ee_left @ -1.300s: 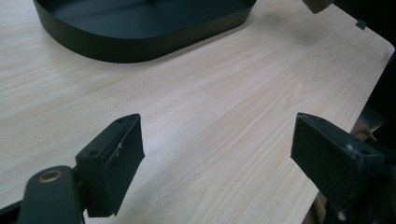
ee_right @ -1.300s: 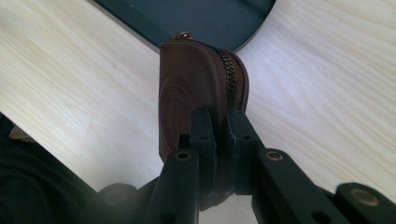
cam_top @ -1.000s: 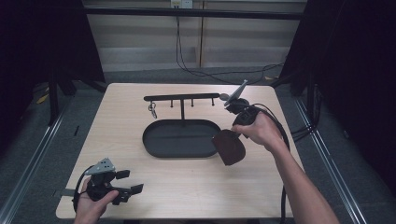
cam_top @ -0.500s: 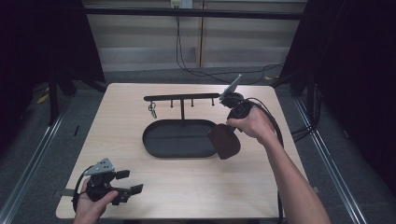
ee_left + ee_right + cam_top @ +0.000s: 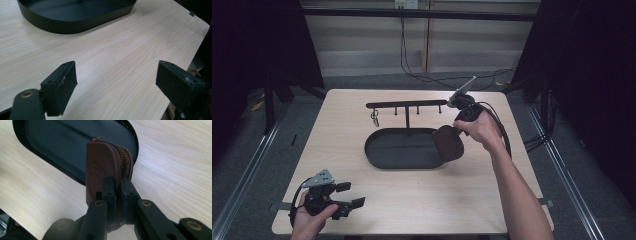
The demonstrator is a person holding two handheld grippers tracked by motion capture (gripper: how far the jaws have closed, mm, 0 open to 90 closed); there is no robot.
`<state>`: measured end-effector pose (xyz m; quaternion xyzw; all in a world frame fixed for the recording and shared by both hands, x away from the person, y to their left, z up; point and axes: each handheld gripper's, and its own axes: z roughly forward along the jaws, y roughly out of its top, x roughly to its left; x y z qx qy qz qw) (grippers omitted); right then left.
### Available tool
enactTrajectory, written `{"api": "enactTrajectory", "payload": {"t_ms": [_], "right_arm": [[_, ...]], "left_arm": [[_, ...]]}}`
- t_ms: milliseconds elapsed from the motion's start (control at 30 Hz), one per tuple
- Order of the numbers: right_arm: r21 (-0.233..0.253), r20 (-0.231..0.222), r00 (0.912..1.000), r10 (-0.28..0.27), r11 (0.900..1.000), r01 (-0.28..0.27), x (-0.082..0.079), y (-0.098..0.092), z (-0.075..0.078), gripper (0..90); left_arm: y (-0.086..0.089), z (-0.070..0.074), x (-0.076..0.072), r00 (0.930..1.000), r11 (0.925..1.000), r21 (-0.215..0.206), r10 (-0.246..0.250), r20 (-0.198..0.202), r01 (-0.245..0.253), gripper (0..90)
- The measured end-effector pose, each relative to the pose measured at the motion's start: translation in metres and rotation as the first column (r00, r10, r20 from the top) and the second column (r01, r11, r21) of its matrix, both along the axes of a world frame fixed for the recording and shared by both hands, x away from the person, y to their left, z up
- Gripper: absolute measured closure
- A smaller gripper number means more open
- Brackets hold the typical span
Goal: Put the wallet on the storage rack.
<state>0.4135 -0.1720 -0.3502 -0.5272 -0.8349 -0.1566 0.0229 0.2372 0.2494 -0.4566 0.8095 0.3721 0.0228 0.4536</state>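
Note:
My right gripper (image 5: 460, 125) is shut on a round brown zipped pouch (image 5: 448, 142), holding it above the right end of the black oval tray (image 5: 382, 159). In the right gripper view the pouch (image 5: 105, 172) stands on edge, pinched between the two jaws, its zipper running along the right side, with the tray (image 5: 50, 147) below it. My left gripper (image 5: 347, 196) rests open near the table's front left corner with nothing between its fingers (image 5: 61, 83). The tray's wall (image 5: 75, 22) lies ahead of it.
A black rack with several pegs (image 5: 407, 106) stands behind the tray, and a small key ring (image 5: 375, 118) hangs from its left part. Cables trail off the table's far right. Bare wood lies between the tray and the front edge.
My right gripper has carried the pouch leftward and a little away from me, from beside the tray's right end to over its rim. The left gripper has stayed still.

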Motion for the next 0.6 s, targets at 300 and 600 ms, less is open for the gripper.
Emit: {"api": "enactTrajectory", "payload": {"t_ms": [300,600], "right_arm": [[0.108,0.008,0.9986,-0.052,0.993,0.051,0.012,-0.006,-0.018,83.8],[0.175,0.010,0.9964,-0.084,0.981,0.081,0.020,-0.002,-0.040,83.8]], "left_arm": [[0.000,0.000,0.000,1.0000,1.0000,-0.003,0.003,-0.001,-0.003,16.9],[0.001,0.001,0.000,1.0000,1.0000,-0.004,0.003,0.002,-0.003,16.9]]}}
